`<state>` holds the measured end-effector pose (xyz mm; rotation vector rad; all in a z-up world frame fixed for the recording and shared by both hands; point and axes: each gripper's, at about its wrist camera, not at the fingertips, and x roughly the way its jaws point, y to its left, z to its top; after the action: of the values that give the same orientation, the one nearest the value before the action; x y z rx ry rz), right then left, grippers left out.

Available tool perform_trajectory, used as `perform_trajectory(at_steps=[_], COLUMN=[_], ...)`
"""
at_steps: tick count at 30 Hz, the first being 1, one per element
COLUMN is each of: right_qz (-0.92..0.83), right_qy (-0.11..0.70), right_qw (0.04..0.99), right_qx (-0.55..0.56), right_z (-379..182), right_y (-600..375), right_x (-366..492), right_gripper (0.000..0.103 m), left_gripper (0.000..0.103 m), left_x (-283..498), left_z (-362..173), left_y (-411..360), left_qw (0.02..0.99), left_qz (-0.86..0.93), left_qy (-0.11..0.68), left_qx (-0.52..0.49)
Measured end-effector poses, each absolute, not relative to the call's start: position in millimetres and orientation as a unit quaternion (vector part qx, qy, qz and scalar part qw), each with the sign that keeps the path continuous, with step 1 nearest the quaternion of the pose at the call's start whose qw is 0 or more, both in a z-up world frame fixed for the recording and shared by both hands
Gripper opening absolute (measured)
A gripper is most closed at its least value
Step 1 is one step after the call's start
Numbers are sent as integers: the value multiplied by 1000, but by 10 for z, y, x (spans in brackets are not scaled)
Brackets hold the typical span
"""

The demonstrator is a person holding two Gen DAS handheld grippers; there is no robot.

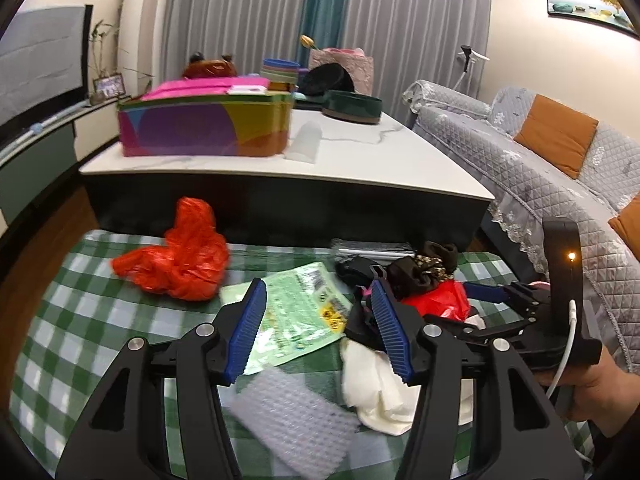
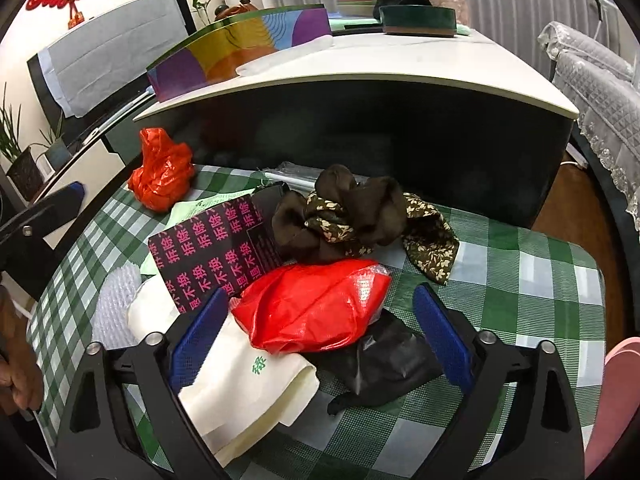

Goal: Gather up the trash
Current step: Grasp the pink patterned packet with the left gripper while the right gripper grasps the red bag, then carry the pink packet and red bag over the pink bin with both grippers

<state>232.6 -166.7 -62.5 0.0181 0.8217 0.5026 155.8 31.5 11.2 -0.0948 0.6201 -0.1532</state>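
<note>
Here, glossy crumpled red bag [image 2: 312, 304], checked cloth [image 2: 540, 292]

Left gripper [image 1: 318, 328] angled downward, blue fingers [image 1: 248, 332] partly spread, nothing pinched. Right gripper [image 2: 320, 340] tilted steeper, spread wide, gripping nothing. Hand [image 1: 596, 392] clutching right handle.

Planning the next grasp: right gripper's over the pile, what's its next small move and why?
Probably lower the right gripper and close on the red plastic bag: its fingers stand open on either side of the bag, not yet touching, and the bag lies on top of the pile.
</note>
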Motion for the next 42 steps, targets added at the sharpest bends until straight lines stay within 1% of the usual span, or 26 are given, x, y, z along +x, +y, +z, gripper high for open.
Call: perform_trajectory(at_steps=[2, 3, 6, 8, 11, 13, 15, 16, 18, 21, 35, 42], right_qz=[251, 254, 256, 257, 256, 253, 250, 249, 246, 240, 198, 182], right_qy=[392, 392, 390, 388, 388, 387, 385, 384, 380, 372, 318, 299], right_qw=[885, 884, 885, 885, 885, 887, 888, 889, 892, 896, 927, 936], right_qx=[6, 5, 2, 2, 4, 7, 10, 11, 10, 11, 20, 41], right_z=[-617, -611, -587, -580, -582, -578, -562, -553, -519, -451, 20, 305], right_y=[-1667, -1665, -1680, -1700, -1747, -1788, -1826, -1838, -1862, -1902, -2084, -2230], right_x=[2302, 2293, 2264, 2250, 2237, 2224, 2212, 2207, 2183, 2133, 1727, 1444], right_gripper=[77, 74, 73, 72, 71, 71, 71, 71, 71, 71, 69, 68], left_gripper=[51, 51, 51, 48, 37, 20, 11, 7, 4, 2, 2, 2], left_x=[1640, 1671, 1762, 1803, 1858, 1879, 1890, 1885, 1853, 1797, 1457, 1214], left_z=[36, 1, -112, -191, -313, -365, -409, -413, -387, -304, 104, 245], left_y=[250, 219, 112, 35, -40, -45, -58, -70, -95, -109, 11, 24], left_qw=[944, 942, 935, 930, 922, 918, 914, 914, 916, 922, 936, 941], left_qz=[-87, -91, -107, -116, -125, -129, -135, -138, -143, -142, -143, -149], left_qy=[313, 318, 331, 341, 359, 368, 374, 374, 368, 356, 316, 300], left_qx=[-57, -62, -74, -72, -70, -74, -77, -76, -71, -59, -59, -51])
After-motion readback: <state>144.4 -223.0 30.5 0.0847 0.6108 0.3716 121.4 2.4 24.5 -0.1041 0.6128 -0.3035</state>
